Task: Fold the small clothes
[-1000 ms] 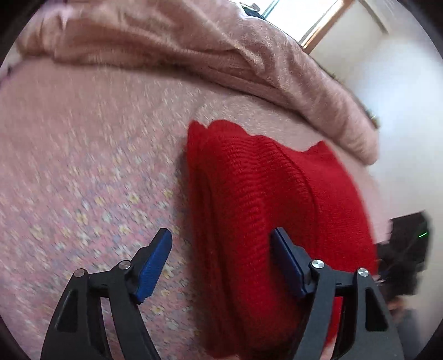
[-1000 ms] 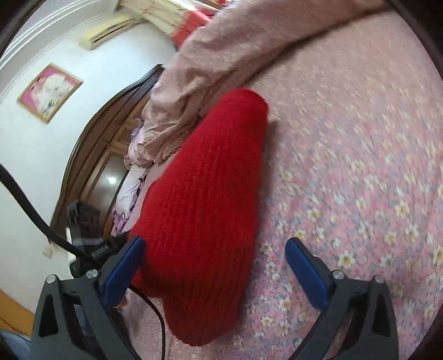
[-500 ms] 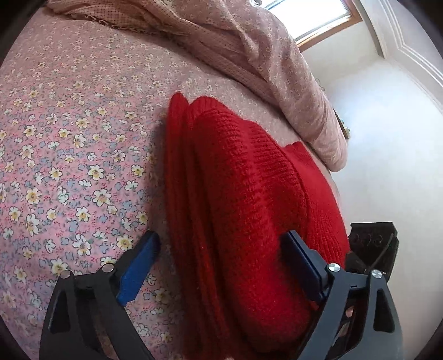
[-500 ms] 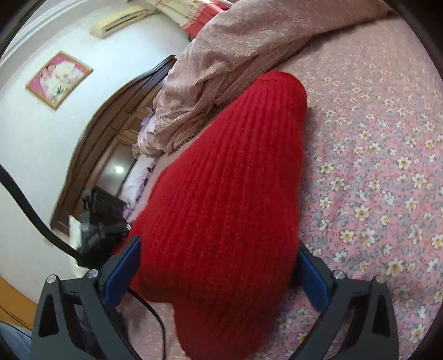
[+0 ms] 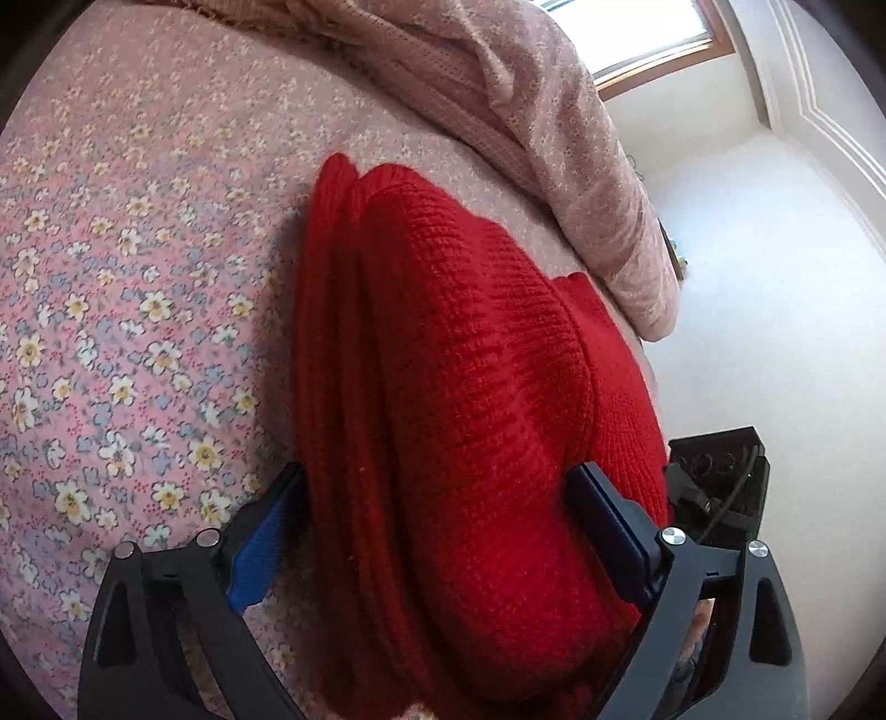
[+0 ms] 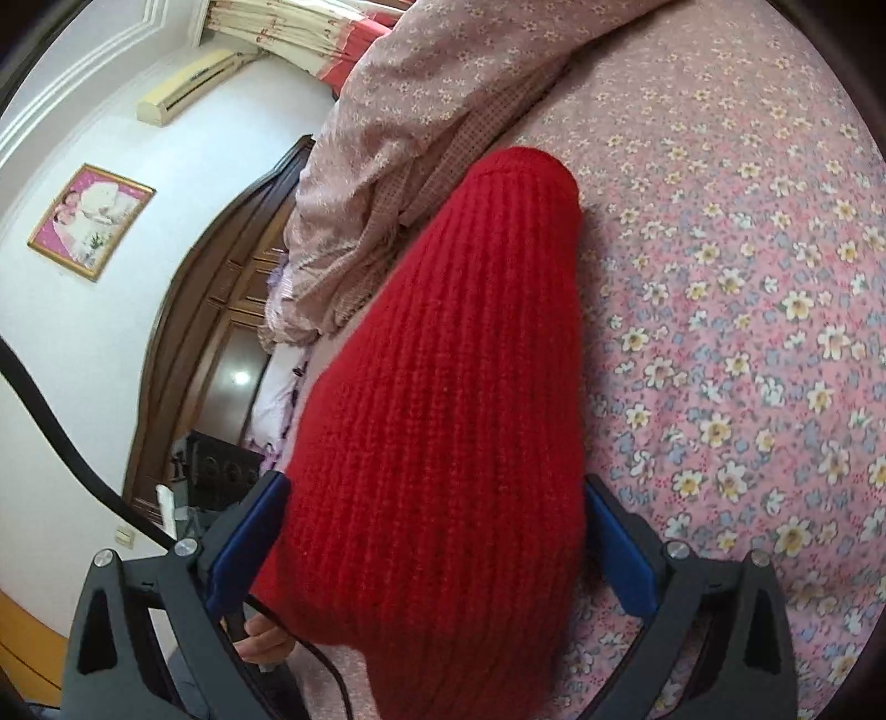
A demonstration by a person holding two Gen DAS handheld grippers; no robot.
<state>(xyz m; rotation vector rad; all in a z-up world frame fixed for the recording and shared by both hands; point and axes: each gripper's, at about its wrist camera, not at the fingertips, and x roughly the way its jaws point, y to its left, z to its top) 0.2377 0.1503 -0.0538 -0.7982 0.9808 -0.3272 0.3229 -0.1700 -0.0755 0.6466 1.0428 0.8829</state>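
On the floral bedsheet (image 5: 138,332), the folded red sweater (image 5: 470,387) runs lengthwise between both wide-spread hand-held grippers.

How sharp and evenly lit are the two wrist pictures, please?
Left wrist: sweater knit sharp, sheet slightly soft, window blown out, strong fisheye bend. Right wrist: sweater sharp, soft shadow beside it, even daylight.

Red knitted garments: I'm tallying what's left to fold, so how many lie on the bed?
1. A single folded red knitted garment lies on the floral bedsheet, beside the bunched pink quilt. Others may lie outside both views.
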